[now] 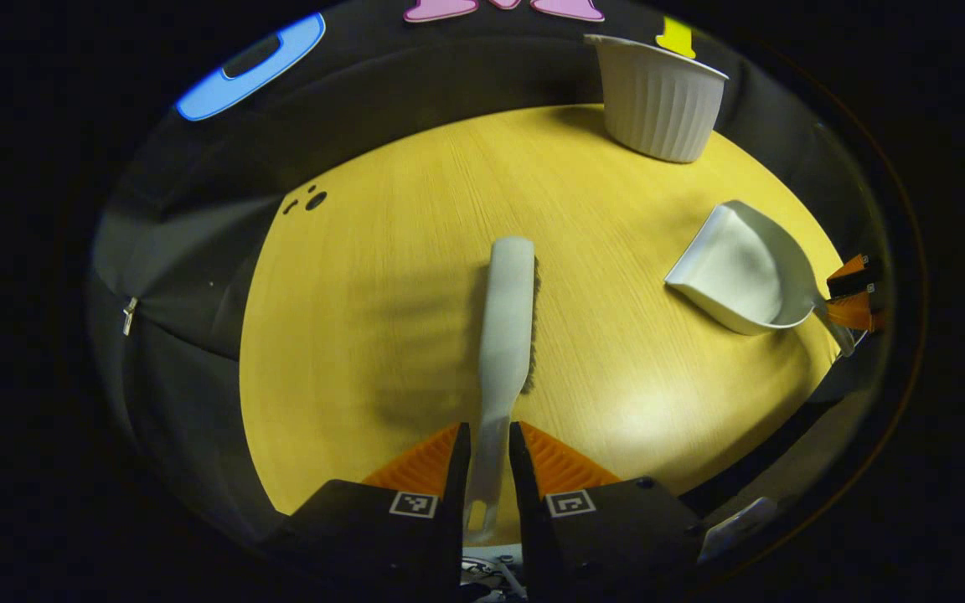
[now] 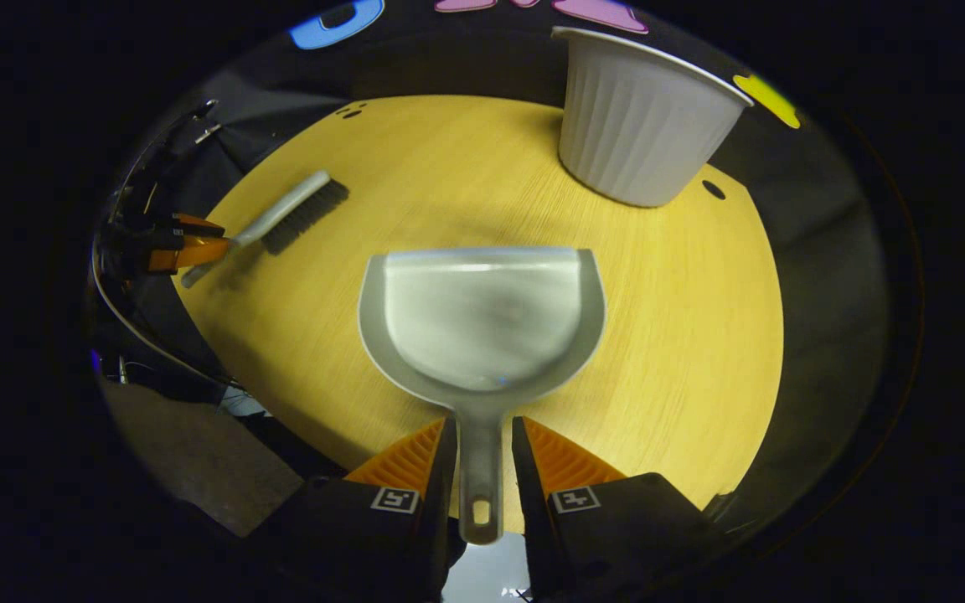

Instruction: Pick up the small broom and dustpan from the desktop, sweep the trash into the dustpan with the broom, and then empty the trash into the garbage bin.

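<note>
Pale plastic broom (image 1: 506, 318) gripped by handle in left gripper (image 1: 489, 456), both fingers pressed on it; bristles over mid desktop (image 1: 348, 335). Dustpan (image 2: 482, 322) handle clamped likewise in right gripper (image 2: 482, 448), pan mouth facing far. Judged: pickup of 2 tools done; sweeping and emptying left. No trash visible on wood. Ribbed white garbage bin (image 2: 637, 134) stands far right near desktop edge. Open wood between tools and around bin; desktop rim close behind both grippers, dark cloth wall beyond far edge.
</note>
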The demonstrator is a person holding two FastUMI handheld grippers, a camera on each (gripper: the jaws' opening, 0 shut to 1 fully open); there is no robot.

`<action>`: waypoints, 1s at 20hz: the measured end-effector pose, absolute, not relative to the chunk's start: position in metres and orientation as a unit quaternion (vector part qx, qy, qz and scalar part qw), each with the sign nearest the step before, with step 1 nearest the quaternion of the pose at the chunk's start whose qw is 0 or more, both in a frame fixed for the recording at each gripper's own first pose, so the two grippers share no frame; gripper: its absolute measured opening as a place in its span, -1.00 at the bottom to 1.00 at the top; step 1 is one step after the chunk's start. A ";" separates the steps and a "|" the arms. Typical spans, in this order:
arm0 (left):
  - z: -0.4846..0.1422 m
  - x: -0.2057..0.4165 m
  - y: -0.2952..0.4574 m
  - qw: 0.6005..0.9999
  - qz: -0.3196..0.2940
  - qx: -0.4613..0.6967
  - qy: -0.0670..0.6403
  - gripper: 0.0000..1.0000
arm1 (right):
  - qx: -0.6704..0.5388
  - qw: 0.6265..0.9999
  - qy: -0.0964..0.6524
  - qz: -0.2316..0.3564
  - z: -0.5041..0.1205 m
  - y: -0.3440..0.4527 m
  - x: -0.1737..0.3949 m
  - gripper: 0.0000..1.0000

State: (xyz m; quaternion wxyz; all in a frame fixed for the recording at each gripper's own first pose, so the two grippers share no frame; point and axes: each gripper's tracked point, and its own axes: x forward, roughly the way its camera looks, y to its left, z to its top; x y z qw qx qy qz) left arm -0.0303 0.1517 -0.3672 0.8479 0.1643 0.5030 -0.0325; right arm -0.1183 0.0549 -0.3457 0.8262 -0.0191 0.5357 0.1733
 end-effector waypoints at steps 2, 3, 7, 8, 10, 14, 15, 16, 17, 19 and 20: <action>-0.334 -0.018 0.143 0.871 -0.030 0.159 0.464 -0.35 | -0.010 0.850 0.499 0.167 -0.311 0.053 -0.107 -0.14; -0.314 -0.008 0.138 0.887 -0.030 0.155 0.435 -0.35 | -0.005 0.866 0.472 0.164 -0.292 0.054 -0.096 -0.16; -0.213 0.038 0.109 0.948 -0.031 0.136 0.286 -0.35 | 0.004 0.930 0.333 0.158 -0.199 0.058 -0.040 -0.17; -0.190 0.045 0.101 0.958 -0.033 0.129 0.252 -0.36 | 0.006 0.942 0.298 0.154 -0.176 0.058 -0.028 -0.17; -0.147 0.054 0.085 0.974 -0.040 0.111 0.191 -0.35 | 0.008 0.961 0.235 0.145 -0.138 0.055 -0.015 -0.17; -0.085 0.054 0.064 0.991 -0.053 0.076 0.097 -0.36 | -0.003 0.987 0.114 0.114 -0.076 0.033 0.007 -0.22; -0.077 0.051 0.061 0.992 -0.056 0.071 0.087 -0.36 | -0.003 0.989 0.100 0.109 -0.071 0.031 0.004 -0.23; -0.077 0.052 0.061 0.993 -0.058 0.068 0.080 -0.36 | -0.002 0.990 0.092 0.107 -0.069 0.031 0.002 -0.24; -0.075 0.052 0.062 0.993 -0.058 0.066 0.075 -0.36 | -0.001 0.991 0.089 0.104 -0.066 0.032 0.003 -0.24; -0.076 0.048 0.064 0.994 -0.054 0.066 0.075 -0.36 | -0.003 0.991 0.088 0.105 -0.063 0.038 0.003 -0.23; -0.078 0.047 0.066 0.993 -0.050 0.066 0.078 -0.36 | 0.001 0.990 0.088 0.107 -0.063 0.042 0.004 -0.22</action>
